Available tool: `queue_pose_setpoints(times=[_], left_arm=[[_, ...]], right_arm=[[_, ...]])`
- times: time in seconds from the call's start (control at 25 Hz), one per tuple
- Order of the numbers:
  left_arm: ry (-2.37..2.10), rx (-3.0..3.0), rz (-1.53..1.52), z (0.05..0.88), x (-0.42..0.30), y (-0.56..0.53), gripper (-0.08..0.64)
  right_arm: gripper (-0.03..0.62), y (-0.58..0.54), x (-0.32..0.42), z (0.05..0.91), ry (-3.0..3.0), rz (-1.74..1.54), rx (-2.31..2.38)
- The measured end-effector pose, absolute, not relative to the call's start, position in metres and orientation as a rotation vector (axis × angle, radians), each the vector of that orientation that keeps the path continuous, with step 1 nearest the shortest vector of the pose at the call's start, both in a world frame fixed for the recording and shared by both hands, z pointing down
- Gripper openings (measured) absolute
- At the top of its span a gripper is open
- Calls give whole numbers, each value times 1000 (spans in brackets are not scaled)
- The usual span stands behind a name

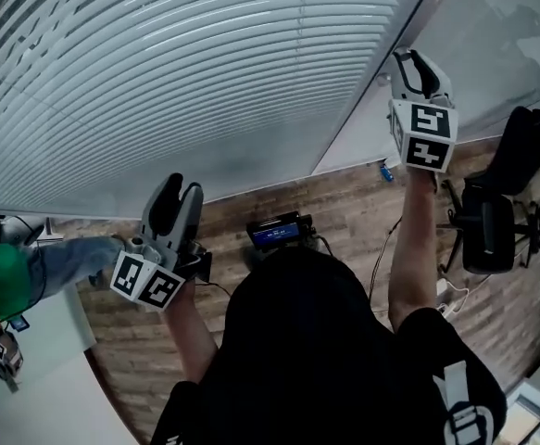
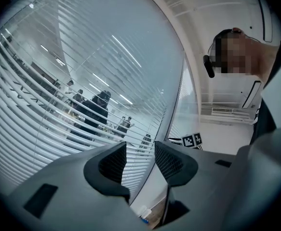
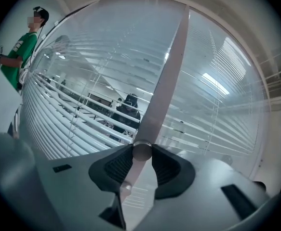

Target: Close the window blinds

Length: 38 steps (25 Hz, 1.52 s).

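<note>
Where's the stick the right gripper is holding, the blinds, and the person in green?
stick (image 3: 162,83), right gripper view, middle of its shaft.
blinds (image 1: 205,63), head view, a middle slat.
person in green (image 1: 3,281), head view, the green shirt.

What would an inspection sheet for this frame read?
Surface: wood-plank floor; no table in view.
Job's things: blinds hang down over the window, and gaps between the slats show the room behind. The wand is gripped.
Clutter: chair, a device with a lit screen and a small blue item, all on the floor.
Grippers: right gripper is raised at the blinds' edge, shut on the wand. Left gripper is lower and open, with nothing between its jaws.
Cables: thin cable runs across the floor near the device.
Surroundings: glass pane right of the blinds; bystander in a green shirt at left.
</note>
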<state>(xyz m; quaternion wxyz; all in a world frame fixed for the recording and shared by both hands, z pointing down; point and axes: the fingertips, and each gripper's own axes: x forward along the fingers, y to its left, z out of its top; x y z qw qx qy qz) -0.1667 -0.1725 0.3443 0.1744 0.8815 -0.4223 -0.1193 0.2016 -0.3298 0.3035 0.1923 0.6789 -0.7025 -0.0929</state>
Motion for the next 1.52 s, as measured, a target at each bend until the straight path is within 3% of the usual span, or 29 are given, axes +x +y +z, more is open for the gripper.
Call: queue_pose_setpoints(times=[0.48,1.0,1.32,1.52], left_arm=[[-1201,2483,-359,347,-172,-165,193],[-1221,2466,-320,356,-177,-169,193],[-1200,2486,-322,351,-170,-169,193],[-1192,2496,-316,346,-165,-166,193]], right_arm=[[129,-328,204,301,-2104,-58,1989],[129,-335,209,315,-2532,519,2067],[140,-325,206,313,-2199,-70,1934],[140,-327,202,306,-2033,-276,1868]])
